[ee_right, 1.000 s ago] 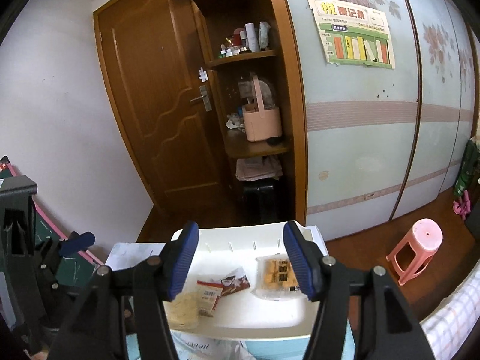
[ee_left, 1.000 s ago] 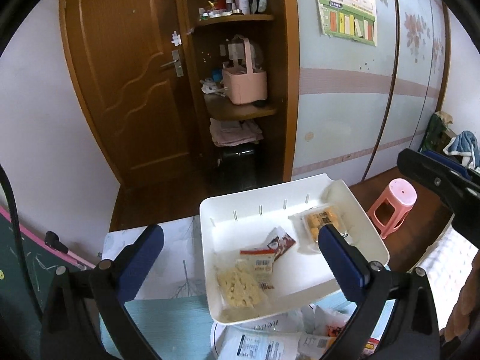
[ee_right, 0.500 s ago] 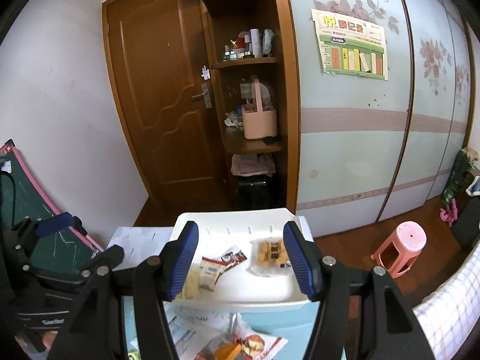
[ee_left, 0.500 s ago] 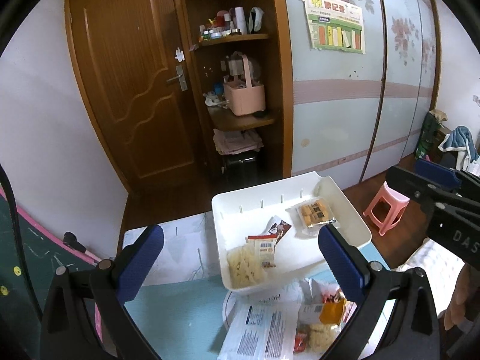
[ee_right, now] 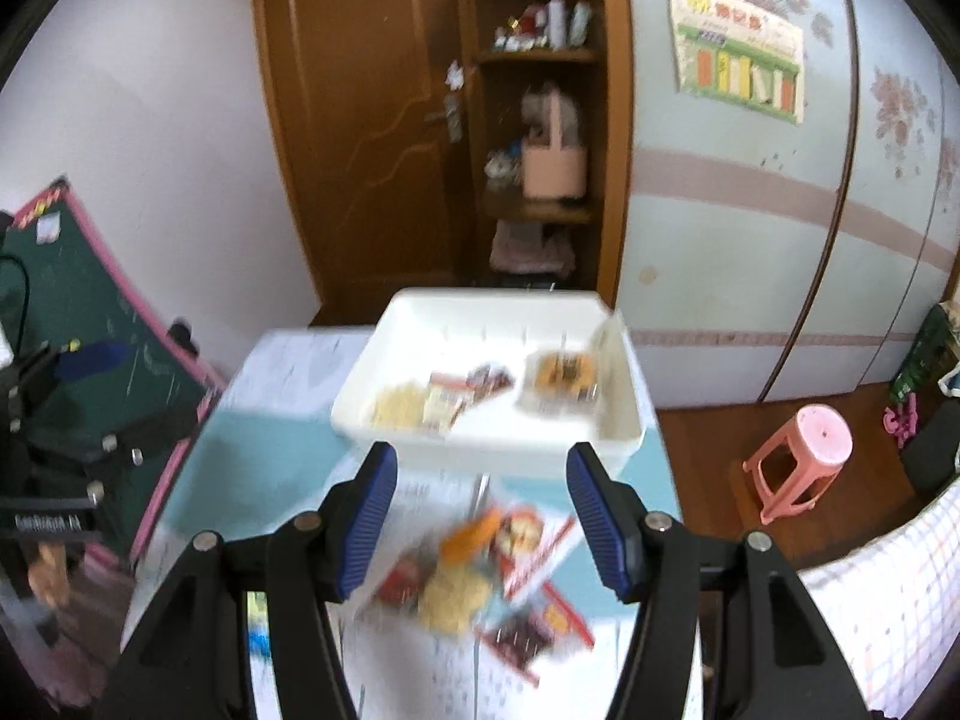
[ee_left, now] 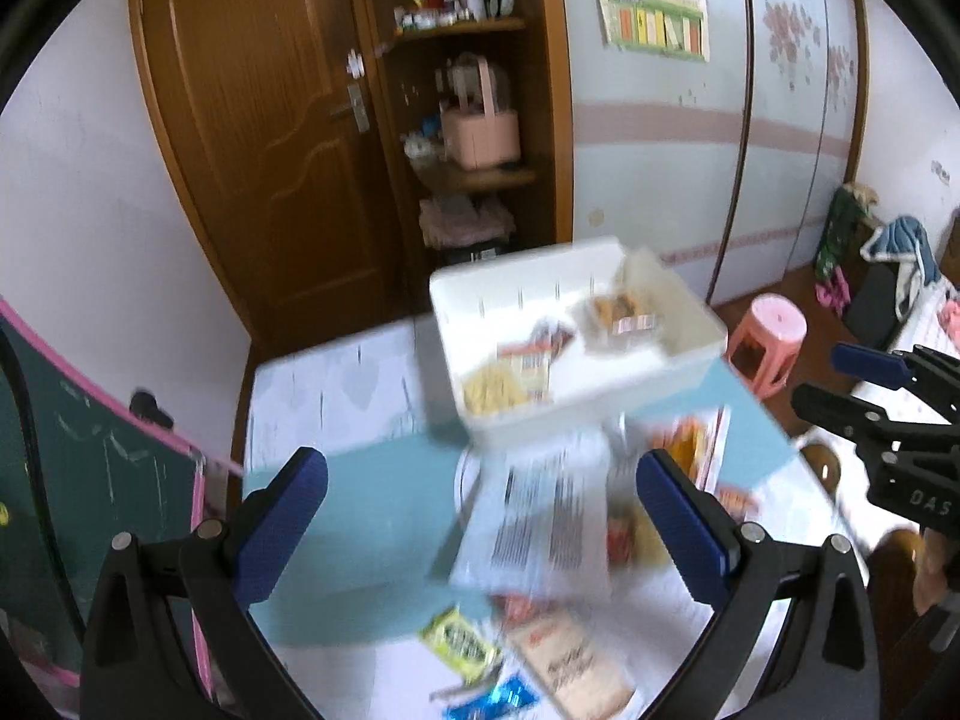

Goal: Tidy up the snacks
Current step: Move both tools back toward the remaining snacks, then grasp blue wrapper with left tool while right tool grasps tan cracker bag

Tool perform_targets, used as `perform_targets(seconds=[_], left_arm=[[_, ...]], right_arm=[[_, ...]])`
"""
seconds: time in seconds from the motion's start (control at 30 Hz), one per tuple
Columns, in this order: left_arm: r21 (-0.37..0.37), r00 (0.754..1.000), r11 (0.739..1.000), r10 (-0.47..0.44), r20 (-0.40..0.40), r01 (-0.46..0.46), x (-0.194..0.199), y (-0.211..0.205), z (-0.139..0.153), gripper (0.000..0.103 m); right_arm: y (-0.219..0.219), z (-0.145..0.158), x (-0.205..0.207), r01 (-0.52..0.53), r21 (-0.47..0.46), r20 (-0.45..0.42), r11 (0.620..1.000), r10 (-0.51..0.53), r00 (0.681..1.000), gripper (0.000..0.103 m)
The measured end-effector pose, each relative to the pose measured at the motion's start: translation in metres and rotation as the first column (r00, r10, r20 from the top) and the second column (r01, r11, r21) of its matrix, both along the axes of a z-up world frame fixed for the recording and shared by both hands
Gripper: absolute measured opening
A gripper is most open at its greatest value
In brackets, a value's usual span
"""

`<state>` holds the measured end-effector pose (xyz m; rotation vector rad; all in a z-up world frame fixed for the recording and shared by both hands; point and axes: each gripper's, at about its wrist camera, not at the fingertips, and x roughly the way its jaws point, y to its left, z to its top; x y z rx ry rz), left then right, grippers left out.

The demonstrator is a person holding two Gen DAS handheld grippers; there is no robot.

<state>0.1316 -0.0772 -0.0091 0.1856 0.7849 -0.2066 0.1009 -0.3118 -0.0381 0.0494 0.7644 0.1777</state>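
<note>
A white bin stands at the far side of the table and holds a few snack packets; it also shows in the right wrist view. A pile of loose snack packets lies on the table in front of it, blurred, and shows in the right wrist view too. My left gripper is open and empty above the pile. My right gripper is open and empty, over the packets just short of the bin. The right gripper also shows at the right edge of the left wrist view.
The table has a teal and white cloth. A green board with a pink frame leans at the left. A pink stool stands on the floor to the right. A brown door and open shelves are behind.
Both grippers have pulled back and tilted down from the bin. The pile of loose packets in front of the bin has come into view. Both stay open and empty.
</note>
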Motion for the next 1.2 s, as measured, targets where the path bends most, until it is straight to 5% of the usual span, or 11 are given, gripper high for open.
perform_targets(seconds=[0.2,0.5,0.7,1.0,1.2], left_arm=[[0.013,0.988,1.0,-0.026,-0.151,0.029,-0.032,0.029,-0.078,0.102],[0.097,0.947,0.983,-0.12,-0.298,0.155,-0.071,0.054,-0.172,0.102],[0.083,0.929,0.979,-0.146,-0.339,0.184,-0.075,0.069,-0.189,0.102],[0.147,0.908,0.944,-0.231,-0.349,0.296,-0.078,0.052,-0.2,0.102],[0.182,0.89,0.916,-0.277,-0.361,0.359,-0.076,0.031,-0.21,0.099]], right_arm=[[0.033,-0.069,-0.032,-0.102,0.042,-0.144,0.994,0.108,0.984,0.059],[0.114,-0.171,-0.051,-0.276,0.037,-0.351,0.96,0.271,0.896,0.059],[0.146,-0.203,-0.045,-0.313,0.022,-0.395,0.95,0.296,0.87,0.059],[0.172,-0.209,-0.044,-0.343,-0.078,-0.339,0.936,0.299,0.892,0.06],[0.139,-0.208,-0.044,-0.298,-0.071,-0.337,0.952,0.258,0.906,0.056]])
